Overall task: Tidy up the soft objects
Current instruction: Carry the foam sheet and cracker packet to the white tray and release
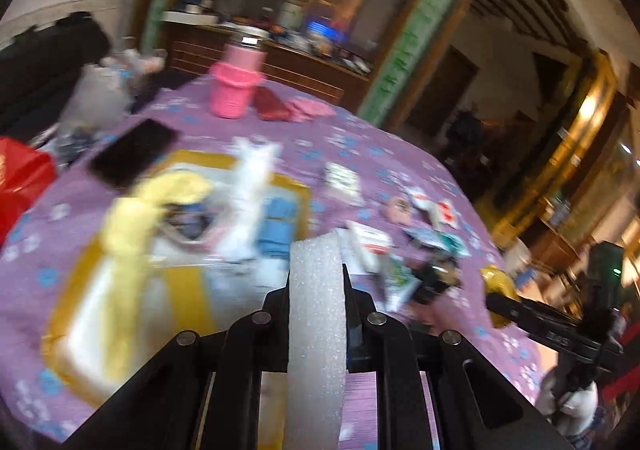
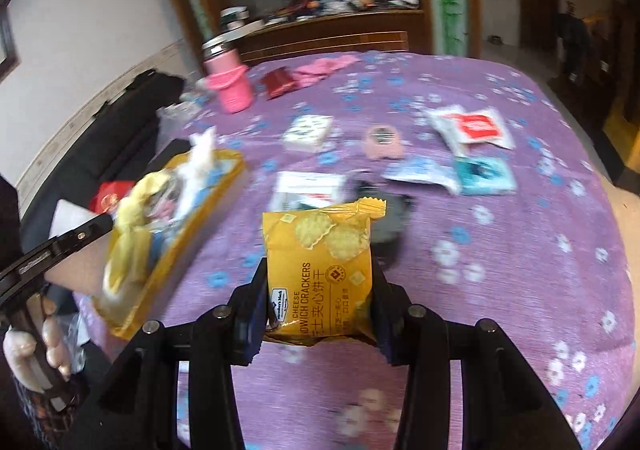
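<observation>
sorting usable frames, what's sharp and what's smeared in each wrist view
Left wrist view: the white foam strip in the left gripper is crisp, while the yellow tray and packets behind streak with motion blur. Right wrist view: the cracker packet in the right gripper has readable print; the purple tablecloth smears, and fisheye bends its edges.

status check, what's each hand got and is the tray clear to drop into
Left tongs shut on white foam strip. Right tongs shut on yellow cracker packet. Yellow tray already crowded with soft items.
</observation>
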Demonstrator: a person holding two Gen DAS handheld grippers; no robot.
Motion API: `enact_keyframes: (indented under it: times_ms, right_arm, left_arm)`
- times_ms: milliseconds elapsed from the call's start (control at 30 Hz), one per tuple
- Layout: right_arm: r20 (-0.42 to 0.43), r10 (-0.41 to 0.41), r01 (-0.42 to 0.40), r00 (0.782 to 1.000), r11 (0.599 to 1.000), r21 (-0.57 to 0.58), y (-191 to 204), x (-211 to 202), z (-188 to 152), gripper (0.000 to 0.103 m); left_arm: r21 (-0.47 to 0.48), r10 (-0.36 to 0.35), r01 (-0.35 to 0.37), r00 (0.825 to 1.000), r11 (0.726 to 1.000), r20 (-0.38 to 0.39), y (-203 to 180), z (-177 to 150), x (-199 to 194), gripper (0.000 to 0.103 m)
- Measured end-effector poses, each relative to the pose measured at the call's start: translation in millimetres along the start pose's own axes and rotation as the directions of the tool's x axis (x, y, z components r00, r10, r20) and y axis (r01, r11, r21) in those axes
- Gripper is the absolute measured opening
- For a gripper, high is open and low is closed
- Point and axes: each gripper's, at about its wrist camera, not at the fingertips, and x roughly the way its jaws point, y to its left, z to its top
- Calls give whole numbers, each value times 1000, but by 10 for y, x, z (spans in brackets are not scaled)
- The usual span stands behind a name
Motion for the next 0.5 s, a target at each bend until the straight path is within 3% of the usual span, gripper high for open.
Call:
enact_keyframes:
  times_ms: [200,500]
  right_arm:
    - [-58,70,-76,996,992,-103,594,229,76,43]
    - [-170,145,-186,975,948,-260,1510,639,39,43]
  left_arm:
    - [-85,159,-155,987,984,35,594,-54,-186,14]
    - [-158,274,-273,962,949,-16,1145,-174,-125,14]
